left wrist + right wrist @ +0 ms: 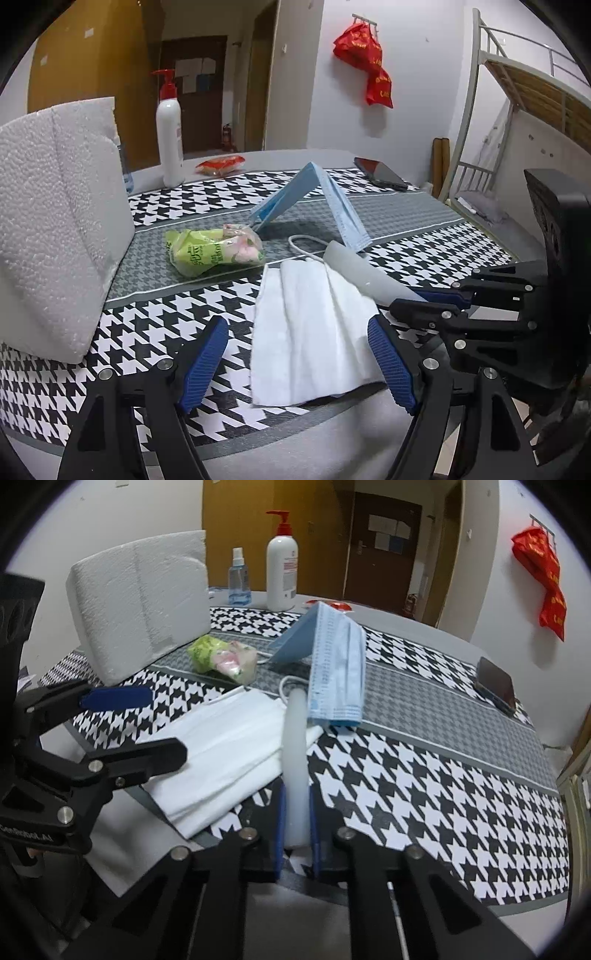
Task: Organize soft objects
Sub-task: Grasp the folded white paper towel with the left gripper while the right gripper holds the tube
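Observation:
A pale translucent soft strip (295,746) runs lengthwise between my right gripper's (297,794) blue pads, which are shut on its near end. Its far end reaches the blue face mask pack (334,664), which stands folded like a tent. In the left wrist view the same strip (364,275) lies across the corner of a folded white mask (310,332), with the right gripper (410,300) coming in from the right. My left gripper (295,325) stands open, a finger on either side of the white mask (221,746) and not touching it.
On the houndstooth table cover (155,332) a white foam block (55,221) stands at the left. A green snack bag (210,253), a white cable (303,242), a lotion pump bottle (170,140), a red packet (219,164) and a phone (380,173) lie farther back. A small spray bottle (239,579) stands behind.

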The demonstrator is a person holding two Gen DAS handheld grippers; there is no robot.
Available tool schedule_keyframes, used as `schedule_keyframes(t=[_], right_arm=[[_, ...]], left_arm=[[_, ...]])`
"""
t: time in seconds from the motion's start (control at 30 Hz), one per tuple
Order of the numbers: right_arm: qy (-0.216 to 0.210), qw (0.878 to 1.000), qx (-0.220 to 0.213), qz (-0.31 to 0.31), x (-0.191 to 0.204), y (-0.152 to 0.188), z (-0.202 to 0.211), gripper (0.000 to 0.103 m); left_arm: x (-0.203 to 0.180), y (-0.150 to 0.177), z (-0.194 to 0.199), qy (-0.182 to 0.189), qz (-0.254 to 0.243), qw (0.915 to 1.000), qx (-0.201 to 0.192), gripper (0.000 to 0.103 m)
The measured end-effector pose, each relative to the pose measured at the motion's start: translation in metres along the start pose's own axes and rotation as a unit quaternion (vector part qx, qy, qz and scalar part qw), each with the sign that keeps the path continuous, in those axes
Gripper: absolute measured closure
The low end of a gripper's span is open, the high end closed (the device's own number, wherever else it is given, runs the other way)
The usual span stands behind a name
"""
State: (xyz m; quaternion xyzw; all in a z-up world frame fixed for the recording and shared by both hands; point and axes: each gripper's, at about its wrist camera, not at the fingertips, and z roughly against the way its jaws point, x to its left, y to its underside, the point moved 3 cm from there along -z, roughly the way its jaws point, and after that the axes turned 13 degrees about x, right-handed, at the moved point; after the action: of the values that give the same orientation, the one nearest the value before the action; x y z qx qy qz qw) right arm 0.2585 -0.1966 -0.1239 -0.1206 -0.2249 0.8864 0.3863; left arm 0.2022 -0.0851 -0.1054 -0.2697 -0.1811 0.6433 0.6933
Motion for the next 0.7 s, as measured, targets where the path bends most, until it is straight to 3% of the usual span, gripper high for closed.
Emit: schedule_keyframes(t=[0.4, 0.7], right_arm=[[-0.042, 0.997, -0.038, -0.059, -0.022, 0.009, 0.042, 0.091], [-0.039, 0.994, -0.046, -0.088, -0.035, 0.022, 0.053, 0.091]], left_arm=[[-0.020, -0.006, -0.002, -0.005, -0.023, 0.9997, -0.002, 0.015], [-0.028, -0.012, -0.018, -0.008, -0.029, 0.9995, 0.012, 0.015]])
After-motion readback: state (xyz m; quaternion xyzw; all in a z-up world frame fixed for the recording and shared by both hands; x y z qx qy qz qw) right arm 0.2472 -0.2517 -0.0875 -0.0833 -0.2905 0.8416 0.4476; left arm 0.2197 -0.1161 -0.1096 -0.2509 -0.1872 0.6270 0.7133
